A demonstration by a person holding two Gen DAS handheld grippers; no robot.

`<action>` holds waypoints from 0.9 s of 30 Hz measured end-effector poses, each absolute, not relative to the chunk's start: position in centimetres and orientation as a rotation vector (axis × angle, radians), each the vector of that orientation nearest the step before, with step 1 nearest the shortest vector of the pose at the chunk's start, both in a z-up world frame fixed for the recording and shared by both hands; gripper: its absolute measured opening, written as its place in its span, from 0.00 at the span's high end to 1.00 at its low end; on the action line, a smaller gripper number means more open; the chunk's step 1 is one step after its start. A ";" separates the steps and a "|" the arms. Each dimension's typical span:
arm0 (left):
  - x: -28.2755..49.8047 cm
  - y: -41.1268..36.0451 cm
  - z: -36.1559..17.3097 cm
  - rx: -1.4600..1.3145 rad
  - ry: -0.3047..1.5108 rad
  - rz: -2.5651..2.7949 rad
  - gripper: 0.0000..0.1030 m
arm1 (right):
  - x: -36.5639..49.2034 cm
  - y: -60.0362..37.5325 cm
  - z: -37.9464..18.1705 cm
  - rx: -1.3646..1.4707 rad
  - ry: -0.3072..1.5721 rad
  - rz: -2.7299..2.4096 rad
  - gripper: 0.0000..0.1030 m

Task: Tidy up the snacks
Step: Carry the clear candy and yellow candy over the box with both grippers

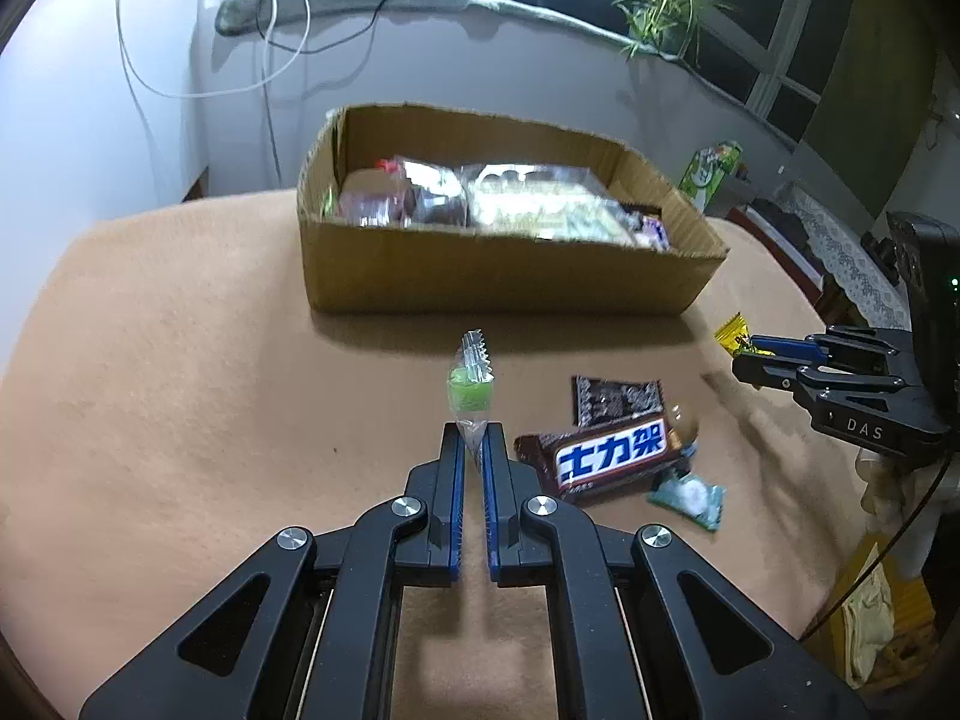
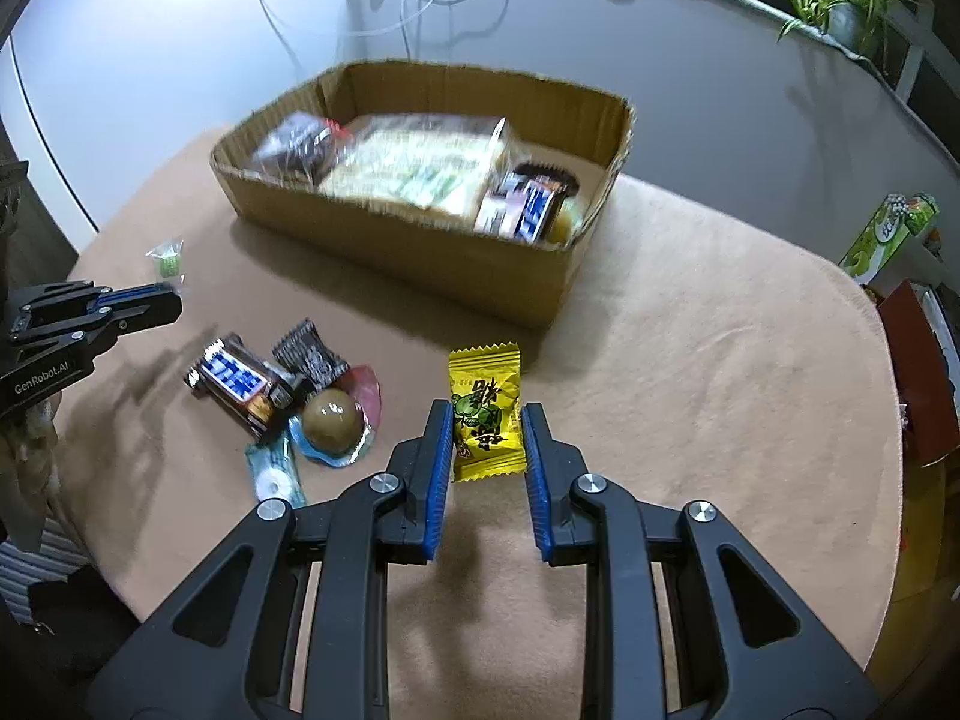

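My left gripper point(image 1: 473, 441) is shut on a clear-wrapped green candy point(image 1: 469, 387) and holds it above the table, in front of the cardboard box point(image 1: 492, 276). It also shows in the right wrist view point(image 2: 171, 300) with the green candy point(image 2: 167, 261). My right gripper point(image 2: 487, 420) is shut on a yellow candy packet point(image 2: 485, 414), held above the table near the box point(image 2: 408, 246). The box holds several wrapped snacks. It also shows in the left wrist view point(image 1: 747, 354) with the yellow packet point(image 1: 733, 333).
On the tan tablecloth point(image 1: 180, 360) lie a brown chocolate bar point(image 1: 606, 456), a dark sachet point(image 1: 618, 399), a teal mint packet point(image 1: 690, 498) and a round brown jelly cup point(image 2: 333, 420). A green carton point(image 2: 888, 228) stands past the right table edge.
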State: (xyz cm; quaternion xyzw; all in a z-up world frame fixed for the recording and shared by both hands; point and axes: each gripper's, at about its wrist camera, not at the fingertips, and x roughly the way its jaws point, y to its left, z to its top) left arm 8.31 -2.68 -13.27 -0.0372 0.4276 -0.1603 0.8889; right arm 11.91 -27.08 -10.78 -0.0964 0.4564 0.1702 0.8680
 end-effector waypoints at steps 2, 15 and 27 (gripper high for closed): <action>8.4 -2.6 -12.6 -0.077 0.875 -0.336 0.96 | 11.8 -27.2 -9.9 -0.193 0.939 0.351 0.77; 11.5 -2.6 -8.3 -0.073 0.781 -0.332 0.96 | 14.7 -27.2 -4.7 -0.137 0.831 0.336 0.77; 15.0 -2.8 -7.3 -0.074 0.760 -0.324 0.96 | 18.4 -26.8 -4.0 -0.084 0.831 0.332 0.77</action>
